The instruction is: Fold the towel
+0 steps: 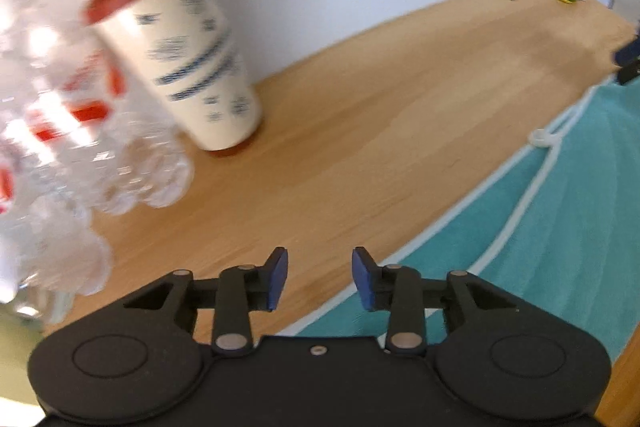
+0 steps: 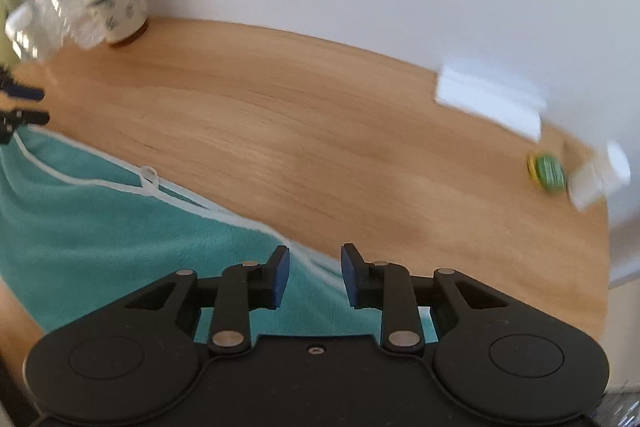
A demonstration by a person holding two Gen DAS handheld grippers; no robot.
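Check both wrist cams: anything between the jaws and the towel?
Nothing visible. The left gripper and right gripper are both open right at the teal towel edge. The cup and bottles stand off to the side.

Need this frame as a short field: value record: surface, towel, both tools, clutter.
surface: wooden table
towel: teal towel, white trim, lying on the table; hanging loop at its far edge
left tool: left tool open, empty, above the towel's edge
right tool: right tool open, empty, above the towel's edge
clutter: white tub with red lid, clear plastic bottles, white folded item, green and yellow object
blur: both views motion-blurred
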